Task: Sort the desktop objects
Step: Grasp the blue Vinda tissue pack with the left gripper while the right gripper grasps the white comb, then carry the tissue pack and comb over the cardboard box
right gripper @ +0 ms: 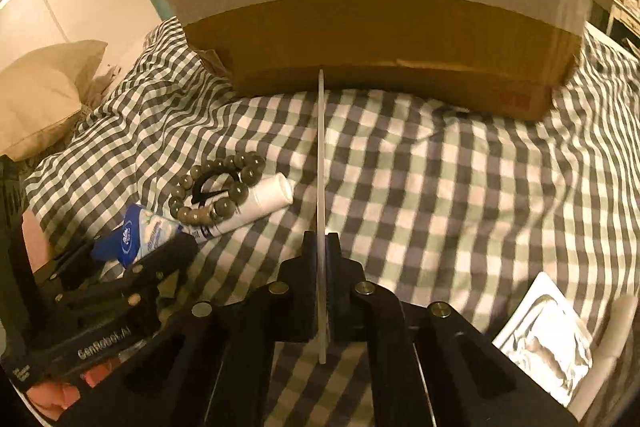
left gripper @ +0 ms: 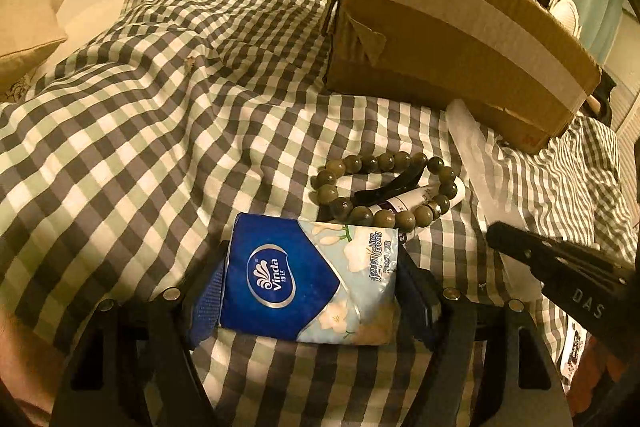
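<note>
My right hand-held gripper (right gripper: 322, 267) is pinched on a thin translucent strip (right gripper: 321, 163), seen edge-on, which runs forward from between the pads toward the cardboard box (right gripper: 380, 27). The narrow, flat-sided grip suits so thin a thing, and holding it near one end leaves the far end free to lead; I judge it is bound for the box, though whether the strip's tip touches the box wall I cannot tell.

My left hand-held gripper (left gripper: 310, 291) stands spread around a blue Vinda tissue pack (left gripper: 308, 283), one finger at each long side. The pads look close against the wrapper, but I cannot tell whether they press on it. The pack lies flat on the checked bedcover (left gripper: 140, 107), label up, so a sideways squeeze is the natural hold for a soft packet.

Just beyond the pack lies a bead bracelet (left gripper: 384, 187), looped over a white tube (right gripper: 260, 203) and a dark clip (left gripper: 388, 185); these three touch. The box sits farther back on the bed, taped along its side, and its opening is not visible. A pale pillow (right gripper: 44, 95) lies well apart, at the left.
</note>
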`<action>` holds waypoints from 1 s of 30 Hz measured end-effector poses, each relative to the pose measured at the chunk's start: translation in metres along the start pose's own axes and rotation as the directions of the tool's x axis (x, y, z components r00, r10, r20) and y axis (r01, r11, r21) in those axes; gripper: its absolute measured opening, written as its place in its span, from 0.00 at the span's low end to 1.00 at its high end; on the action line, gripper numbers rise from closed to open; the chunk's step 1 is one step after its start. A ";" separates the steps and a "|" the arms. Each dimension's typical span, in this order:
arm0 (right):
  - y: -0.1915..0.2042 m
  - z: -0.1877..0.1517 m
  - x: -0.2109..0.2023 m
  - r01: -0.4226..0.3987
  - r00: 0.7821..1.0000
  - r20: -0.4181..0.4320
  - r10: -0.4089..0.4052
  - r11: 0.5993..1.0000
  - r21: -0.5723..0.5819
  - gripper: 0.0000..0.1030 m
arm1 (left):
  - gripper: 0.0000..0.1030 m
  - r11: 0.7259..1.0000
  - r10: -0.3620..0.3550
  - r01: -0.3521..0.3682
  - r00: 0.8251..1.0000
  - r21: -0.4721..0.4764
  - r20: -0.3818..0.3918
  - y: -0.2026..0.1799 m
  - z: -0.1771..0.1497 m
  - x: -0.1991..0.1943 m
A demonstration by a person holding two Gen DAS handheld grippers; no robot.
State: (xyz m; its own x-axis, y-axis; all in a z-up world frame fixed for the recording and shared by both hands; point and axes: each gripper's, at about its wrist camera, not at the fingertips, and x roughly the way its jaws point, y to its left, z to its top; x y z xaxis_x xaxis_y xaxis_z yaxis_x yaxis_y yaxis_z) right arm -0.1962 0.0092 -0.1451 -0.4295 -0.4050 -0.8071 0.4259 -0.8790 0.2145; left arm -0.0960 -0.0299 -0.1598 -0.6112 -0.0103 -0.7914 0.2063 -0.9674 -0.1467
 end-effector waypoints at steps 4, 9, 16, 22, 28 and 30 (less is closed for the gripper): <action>-0.001 -0.002 -0.011 0.012 1.000 0.019 -0.012 1.000 0.006 0.03 | 0.74 1.000 -0.005 0.005 1.000 -0.002 0.021 0.001 0.000 -0.008; 0.007 -0.002 -0.029 0.032 0.998 0.053 -0.031 0.999 -0.016 0.03 | 0.74 1.000 -0.017 0.017 0.998 0.000 0.059 0.002 0.001 -0.020; 0.016 -0.009 -0.053 0.037 0.996 0.084 -0.034 0.999 -0.028 0.03 | 0.74 0.999 -0.023 0.020 0.995 0.036 0.100 -0.005 0.001 -0.037; 0.018 -0.013 -0.078 0.032 0.993 0.117 -0.030 0.999 -0.017 0.03 | 0.74 0.998 -0.037 0.028 0.988 0.064 0.153 -0.015 0.006 -0.058; 0.021 -0.012 -0.106 0.033 0.986 0.164 -0.029 0.999 -0.022 0.03 | 0.74 0.997 -0.066 0.055 0.978 0.063 0.196 -0.020 0.016 -0.080; 0.021 -0.009 -0.117 0.030 0.983 0.183 -0.025 0.999 -0.026 0.03 | 0.74 0.996 -0.071 0.058 0.975 0.069 0.209 -0.023 0.020 -0.087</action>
State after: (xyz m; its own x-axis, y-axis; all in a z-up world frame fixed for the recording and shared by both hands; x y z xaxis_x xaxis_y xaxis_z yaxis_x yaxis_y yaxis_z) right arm -0.1297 0.0406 -0.0515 -0.5785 -0.4224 -0.6978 0.4332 -0.8839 0.1760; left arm -0.0631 -0.0120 -0.0758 -0.7702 0.0060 -0.6378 0.1176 -0.9815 -0.1512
